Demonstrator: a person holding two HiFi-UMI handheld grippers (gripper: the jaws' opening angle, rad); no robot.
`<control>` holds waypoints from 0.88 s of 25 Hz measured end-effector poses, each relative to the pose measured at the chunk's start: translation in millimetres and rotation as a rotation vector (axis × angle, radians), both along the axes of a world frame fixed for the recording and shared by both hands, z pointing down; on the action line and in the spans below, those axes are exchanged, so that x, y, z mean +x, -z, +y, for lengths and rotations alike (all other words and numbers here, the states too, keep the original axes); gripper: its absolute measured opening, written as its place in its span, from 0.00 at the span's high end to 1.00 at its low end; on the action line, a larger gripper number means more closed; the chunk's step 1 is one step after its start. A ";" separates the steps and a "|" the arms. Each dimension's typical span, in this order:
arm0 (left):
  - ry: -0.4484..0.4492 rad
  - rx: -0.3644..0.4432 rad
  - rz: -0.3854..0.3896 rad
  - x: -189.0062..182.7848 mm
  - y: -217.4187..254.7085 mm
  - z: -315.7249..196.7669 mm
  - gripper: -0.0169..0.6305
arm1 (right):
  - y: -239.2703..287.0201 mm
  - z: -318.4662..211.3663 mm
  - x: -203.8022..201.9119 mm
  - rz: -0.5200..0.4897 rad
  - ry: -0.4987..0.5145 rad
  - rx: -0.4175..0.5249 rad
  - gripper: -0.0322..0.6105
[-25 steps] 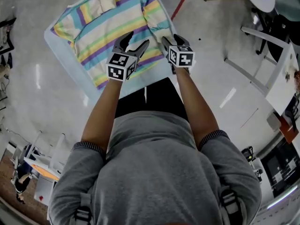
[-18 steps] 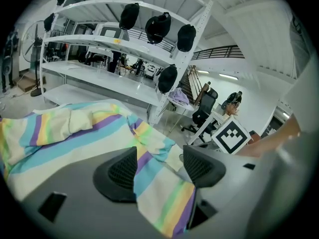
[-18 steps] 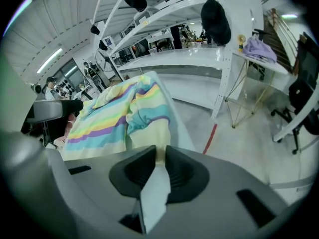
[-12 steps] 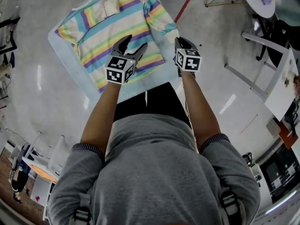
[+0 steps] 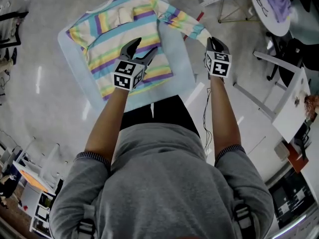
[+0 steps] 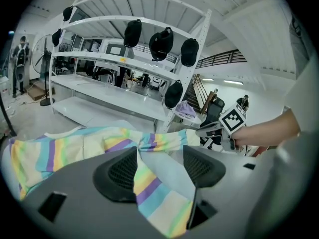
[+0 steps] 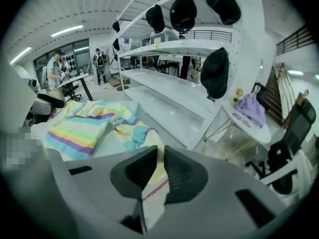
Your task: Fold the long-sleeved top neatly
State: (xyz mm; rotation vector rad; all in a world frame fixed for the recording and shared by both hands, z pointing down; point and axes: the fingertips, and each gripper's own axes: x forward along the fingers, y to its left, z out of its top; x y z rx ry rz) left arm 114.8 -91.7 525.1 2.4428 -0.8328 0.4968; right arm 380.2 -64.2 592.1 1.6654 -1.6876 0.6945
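Our right tongs (image 7: 160,158) have just closed, and they now pinch the pale yellow cuff end of the striped knit sleeve (image 5: 182,20) between nearly touching jaws. That grip holds the sleeve raised and stretched out past the right edge of the pale blue rectangular mat (image 5: 180,63). Our left tongs (image 6: 159,158) hover with jaws well apart and nothing between the pads, above the lower half of the soft pastel-striped long-sleeved top (image 5: 124,39), which lies spread flat on the mat.

We judge the step to be drawing this sleeve straight so it can be folded across the body. To do it well, we keep the pinch on the cuff firm but the pull light, since the knit looks stretchy and a hard tug could drag the whole body askew. We think the left tongs are best lowered near the shoulder seam to pin the cloth there. Then we swing the cuff over in one arc, high enough to clear the body, and lay the sleeve level with the stripes.
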 end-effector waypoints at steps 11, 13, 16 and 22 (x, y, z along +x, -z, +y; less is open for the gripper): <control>0.089 0.036 -0.001 -6.3 20.6 -18.1 0.50 | 40.2 -43.9 58.4 0.250 0.117 0.080 0.87; 0.109 0.040 -0.001 -10.0 22.9 -21.8 0.50 | 47.1 -54.3 62.1 0.278 0.135 0.105 0.87; 0.140 0.051 0.000 -17.2 28.3 -29.2 0.50 | 61.7 -74.9 58.0 0.342 0.183 0.162 0.87; 0.180 0.087 0.014 -35.1 43.1 -42.5 0.50 | 109.1 -116.0 23.5 0.548 0.350 0.328 0.88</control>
